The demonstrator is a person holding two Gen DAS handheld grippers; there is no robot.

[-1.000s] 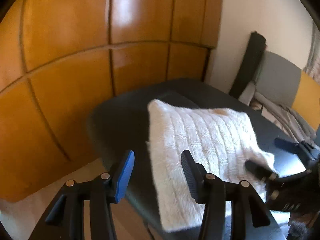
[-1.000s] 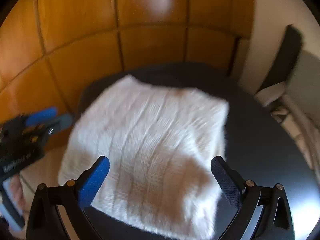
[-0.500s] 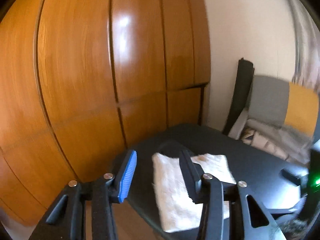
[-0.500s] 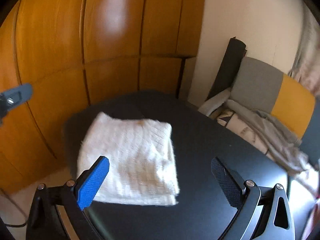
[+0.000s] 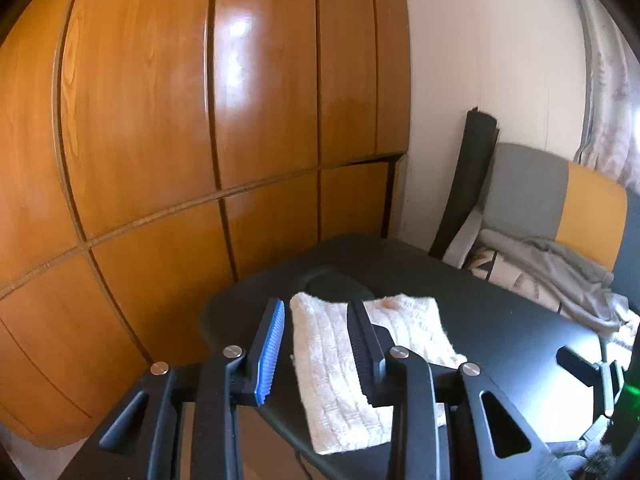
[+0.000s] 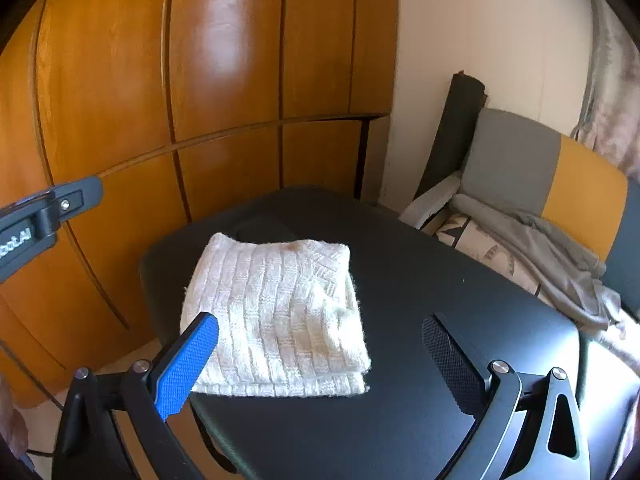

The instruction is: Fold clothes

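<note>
A white knitted garment lies folded into a thick rectangle on the left part of a black table; it also shows in the left wrist view. My left gripper is open and empty, raised above and in front of the garment. My right gripper is wide open and empty, held back above the table's near edge, apart from the garment. The left gripper's tip shows at the far left of the right wrist view, and the right gripper's tip at the right of the left wrist view.
Wooden wardrobe doors stand behind and left of the table. A grey and yellow chair with grey clothes draped on it sits at the right. A dark rolled mat leans on the wall.
Both grippers have pulled up and back from the folded garment, which now looks smaller and lies untouched on the table. Both stay open.
</note>
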